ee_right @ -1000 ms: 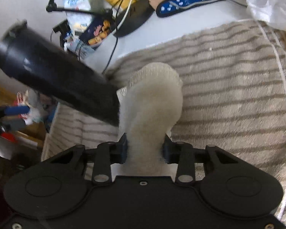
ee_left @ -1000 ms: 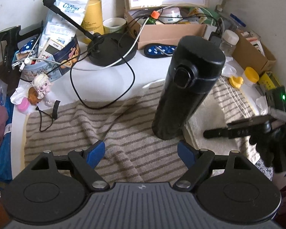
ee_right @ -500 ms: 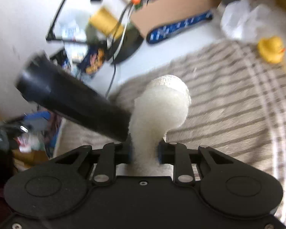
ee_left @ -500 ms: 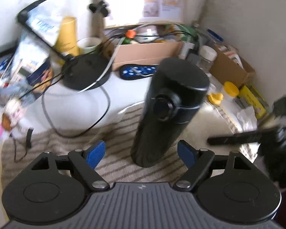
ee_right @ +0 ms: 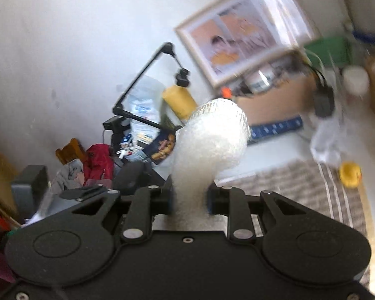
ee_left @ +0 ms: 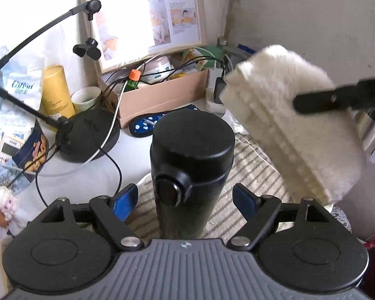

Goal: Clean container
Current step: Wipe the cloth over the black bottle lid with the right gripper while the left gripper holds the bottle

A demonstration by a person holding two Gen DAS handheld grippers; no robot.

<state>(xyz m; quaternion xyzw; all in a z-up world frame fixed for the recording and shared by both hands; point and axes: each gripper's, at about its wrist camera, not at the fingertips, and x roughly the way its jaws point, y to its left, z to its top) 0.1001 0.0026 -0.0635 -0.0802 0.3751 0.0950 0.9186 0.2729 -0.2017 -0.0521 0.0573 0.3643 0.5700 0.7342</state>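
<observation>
Two claws | left claw (ee_left: 185, 201) wide, flanking upright black flask (ee_left: 191, 165) on striped towel (ee_left: 257, 175) | right claw (ee_right: 190, 200) pinching white cloth (ee_right: 212, 140) aloft | we judge: unclamped flask may topple under wiping.

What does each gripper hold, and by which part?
The right gripper pinches the white cloth at its lower end. The left gripper holds nothing, open around the black flask.
</observation>
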